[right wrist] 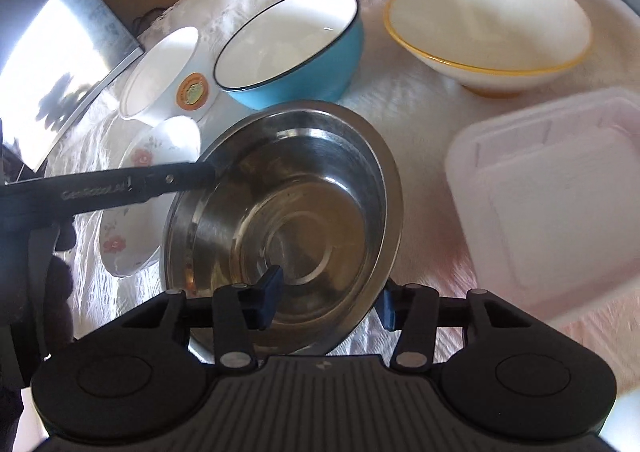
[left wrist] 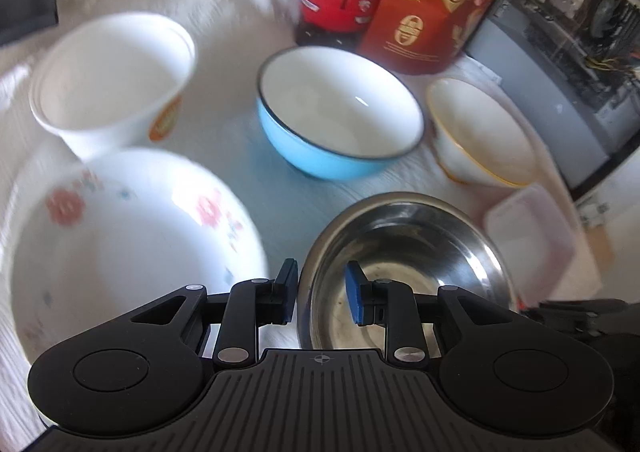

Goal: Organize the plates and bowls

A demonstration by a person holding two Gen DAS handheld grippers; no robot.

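A steel bowl (right wrist: 288,219) is seen tilted, empty, its inside scuffed and shiny, its low rim toward the near edge of the table (right wrist: 400,99), which is covered with a white lacy cloth. Just behind it a blue bowl (right wrist: 296,51) with a white inside and a dark rim is set upright. A white paper bowl (left wrist: 116,79) with an orange label is placed toward the far left corner, just beside the blue bowl. A flowered bowl (left wrist: 128,244), white with pink blossoms, lies at the near left, just beside the steel bowl. A cream bowl (right wrist: 488,27) with a yellow rim stands upright toward the far right, apart from the others.
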